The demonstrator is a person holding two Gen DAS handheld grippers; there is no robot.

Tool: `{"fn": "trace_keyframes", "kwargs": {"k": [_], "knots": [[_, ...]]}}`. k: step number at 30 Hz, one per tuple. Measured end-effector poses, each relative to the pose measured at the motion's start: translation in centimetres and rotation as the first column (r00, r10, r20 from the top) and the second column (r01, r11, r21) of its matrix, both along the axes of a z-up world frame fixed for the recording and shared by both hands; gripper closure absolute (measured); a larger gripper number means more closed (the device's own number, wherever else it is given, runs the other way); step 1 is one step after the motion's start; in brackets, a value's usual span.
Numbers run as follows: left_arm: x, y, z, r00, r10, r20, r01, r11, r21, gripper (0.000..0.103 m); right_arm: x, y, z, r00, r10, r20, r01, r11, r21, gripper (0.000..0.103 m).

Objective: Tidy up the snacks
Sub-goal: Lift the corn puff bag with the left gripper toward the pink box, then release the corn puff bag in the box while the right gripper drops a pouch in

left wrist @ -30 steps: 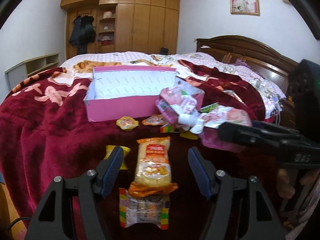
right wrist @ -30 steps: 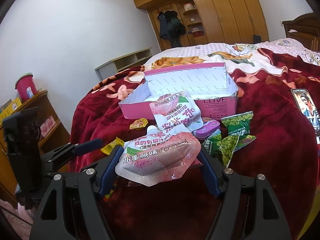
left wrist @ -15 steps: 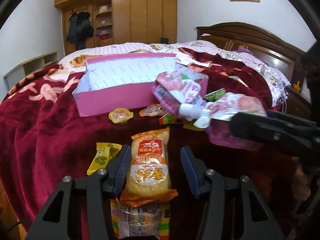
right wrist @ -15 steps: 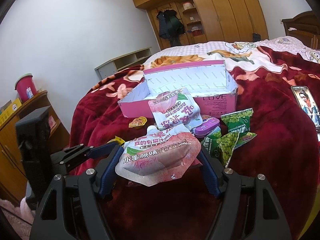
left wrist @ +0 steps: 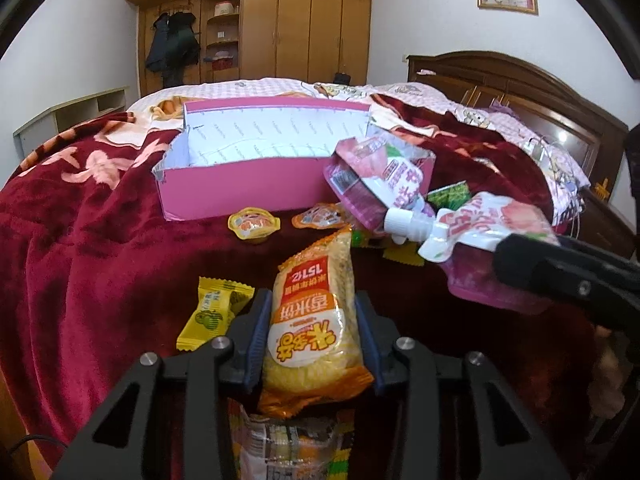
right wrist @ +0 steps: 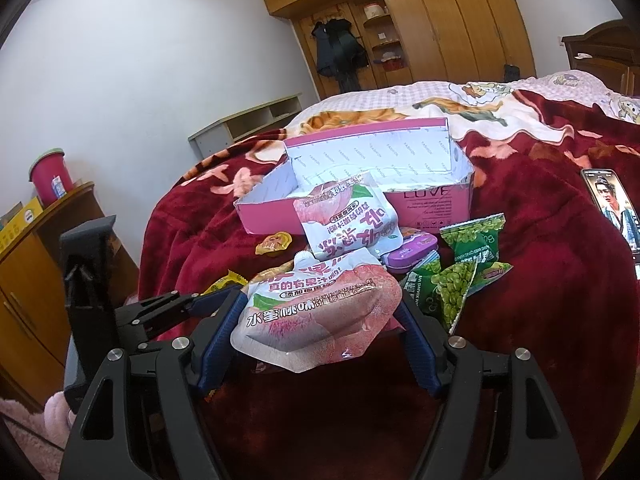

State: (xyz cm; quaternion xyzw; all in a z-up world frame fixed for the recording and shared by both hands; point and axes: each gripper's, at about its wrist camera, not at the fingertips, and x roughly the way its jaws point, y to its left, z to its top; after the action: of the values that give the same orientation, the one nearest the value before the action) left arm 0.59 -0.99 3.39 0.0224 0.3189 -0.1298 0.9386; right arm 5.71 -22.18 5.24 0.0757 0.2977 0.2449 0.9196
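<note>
Left wrist view: the left gripper (left wrist: 312, 336) is now closed on the rice cracker pack (left wrist: 314, 320) at lower centre of the frame. A second ago the jaws stood wide on either side of the pack with clear gaps; they have just been closing, and both blue pads are now pressed against the pack's long sides. The pack's far end is tipped up off the blanket (left wrist: 80, 248), which suggests that the grip has taken. Its orange crimped near end overlaps a clear wrapper (left wrist: 288, 444) at the bottom edge. A yellow candy (left wrist: 212, 308) lies just left of the left jaw, untouched.

Right wrist view: the right gripper (right wrist: 320, 332) is unchanged. A peach pouch (right wrist: 320, 312) is held across its jaws at lower centre, spout to the upper left. A second pouch (right wrist: 352, 216) is propped against the box front.

The pink box (left wrist: 240, 188) sits open at centre of the left view, upper centre of the right view; no snack is seen lying inside it. Jelly cups (left wrist: 254, 224), green pea packs (right wrist: 472, 248) and a purple tin (right wrist: 408, 252) remain on the blanket in front of it.

Judgement: both grippers are loaded and sorting has barely begun. A lift and carry to the box is probably next. Risk: the slick pack may slip, or the wrapper beneath may be dragged along.
</note>
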Motion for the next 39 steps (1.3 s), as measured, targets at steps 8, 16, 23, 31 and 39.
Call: {"fn": "trace_keyframes", "kwargs": {"k": [8, 16, 23, 31, 39], "knots": [[-0.8, 0.5, 2.6, 0.998, -0.01, 0.054, 0.012, 0.999, -0.044, 0.061, 0.1, -0.1, 0.8, 1.0, 0.005, 0.021, -0.005, 1.0, -0.004, 0.028], [0.7, 0.7, 5.2, 0.995, -0.005, 0.099, 0.009, 0.999, -0.036, 0.061, 0.9, 0.1, 2.6, 0.998, 0.005, 0.068, -0.003, 1.0, -0.028, 0.028], [3.1, 0.8, 6.7, 0.991, 0.006, 0.134, -0.003, 1.0, -0.021, 0.061, 3.0, -0.2, 4.2, 0.994, -0.018, 0.108, 0.023, 0.999, -0.049, 0.028], [6.3, 0.9, 7.5, 0.99, 0.023, 0.138, -0.022, 1.0, -0.013, 0.061, 7.2, -1.3, 4.8, 0.996, -0.059, 0.066, 0.06, 0.998, -0.005, 0.028], [9.8, 1.0, 7.5, 0.992, 0.044, 0.122, -0.043, 0.999, -0.015, 0.061, 10.8, -2.0, 4.3, 0.994, -0.104, 0.032, 0.104, 0.994, 0.012, 0.028]]}}
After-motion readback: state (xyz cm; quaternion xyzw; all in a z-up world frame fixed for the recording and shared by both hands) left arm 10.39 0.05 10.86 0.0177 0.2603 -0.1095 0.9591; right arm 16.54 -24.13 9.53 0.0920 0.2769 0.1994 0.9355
